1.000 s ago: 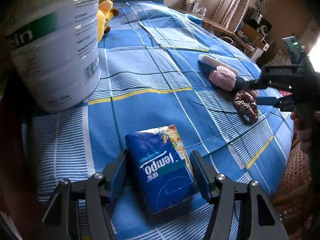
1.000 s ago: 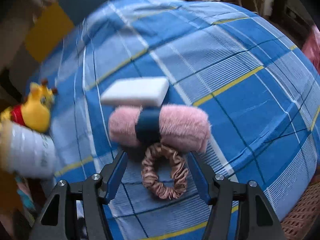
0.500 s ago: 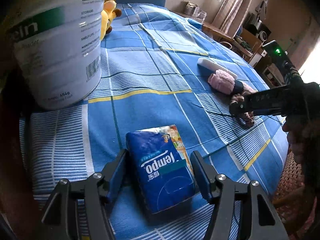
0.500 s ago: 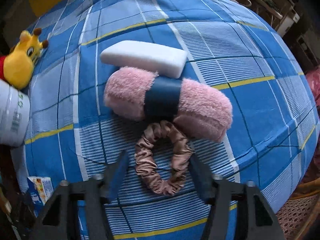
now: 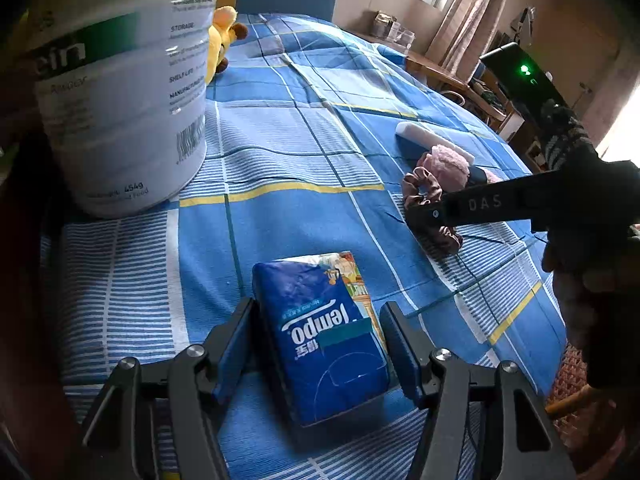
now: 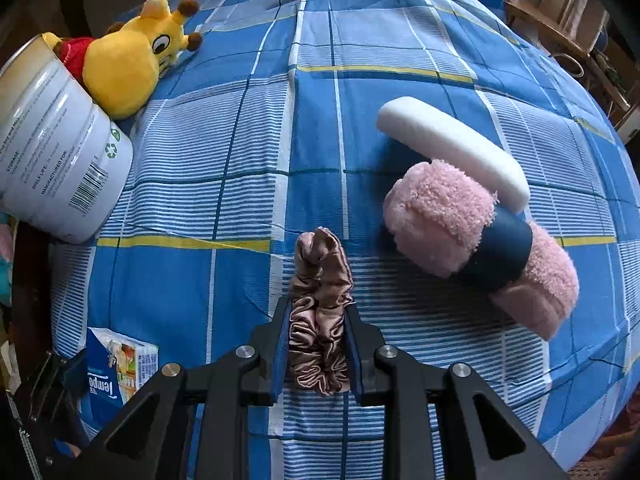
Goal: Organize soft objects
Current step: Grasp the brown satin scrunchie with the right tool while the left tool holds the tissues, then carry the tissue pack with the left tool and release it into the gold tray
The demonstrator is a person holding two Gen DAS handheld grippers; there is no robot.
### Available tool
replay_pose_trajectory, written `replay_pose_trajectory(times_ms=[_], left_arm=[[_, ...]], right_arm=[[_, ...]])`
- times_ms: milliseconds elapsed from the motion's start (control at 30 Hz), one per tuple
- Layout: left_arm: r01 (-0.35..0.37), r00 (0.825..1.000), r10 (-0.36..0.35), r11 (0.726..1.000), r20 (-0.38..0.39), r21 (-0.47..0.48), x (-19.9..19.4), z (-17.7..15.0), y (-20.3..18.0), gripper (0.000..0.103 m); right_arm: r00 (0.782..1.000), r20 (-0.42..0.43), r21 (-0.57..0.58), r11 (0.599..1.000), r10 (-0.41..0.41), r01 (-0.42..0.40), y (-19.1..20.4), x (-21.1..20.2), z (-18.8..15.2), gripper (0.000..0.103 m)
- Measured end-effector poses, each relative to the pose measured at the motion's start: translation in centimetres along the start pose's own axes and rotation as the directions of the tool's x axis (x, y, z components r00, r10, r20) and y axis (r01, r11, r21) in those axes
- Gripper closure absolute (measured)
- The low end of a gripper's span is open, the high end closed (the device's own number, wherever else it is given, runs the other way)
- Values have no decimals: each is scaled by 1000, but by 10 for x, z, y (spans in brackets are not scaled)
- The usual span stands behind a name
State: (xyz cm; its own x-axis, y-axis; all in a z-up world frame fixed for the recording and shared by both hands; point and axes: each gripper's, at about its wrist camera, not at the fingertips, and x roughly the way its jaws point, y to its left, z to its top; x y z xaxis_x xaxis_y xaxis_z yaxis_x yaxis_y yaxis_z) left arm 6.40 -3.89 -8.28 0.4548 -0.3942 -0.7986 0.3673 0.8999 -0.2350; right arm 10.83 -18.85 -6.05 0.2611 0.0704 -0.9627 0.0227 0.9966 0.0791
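- Where it lies on the blue checked bed, the tissue pack sits between the left gripper's wide-open jaws: light, squashy, best taken across its sides.
- The right gripper pinches the scrunchie: limp, slippery satin, gathered mid-loop.

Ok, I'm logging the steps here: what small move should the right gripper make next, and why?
Probably lift straight up. The right gripper is shut on the satin scrunchie, squeezed narrow between its fingers, while the rolled pink towel lies close beside it on the bedsheet.
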Motion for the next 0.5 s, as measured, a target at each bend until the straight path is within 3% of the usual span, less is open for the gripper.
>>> replay_pose_trajectory(times_ms=[500], left_arm=[[-63,998,63,998,13,-2,-4,-2,-5,45]], right_arm=[[999,31,-49,999,-16,18,9,3,-5,74]])
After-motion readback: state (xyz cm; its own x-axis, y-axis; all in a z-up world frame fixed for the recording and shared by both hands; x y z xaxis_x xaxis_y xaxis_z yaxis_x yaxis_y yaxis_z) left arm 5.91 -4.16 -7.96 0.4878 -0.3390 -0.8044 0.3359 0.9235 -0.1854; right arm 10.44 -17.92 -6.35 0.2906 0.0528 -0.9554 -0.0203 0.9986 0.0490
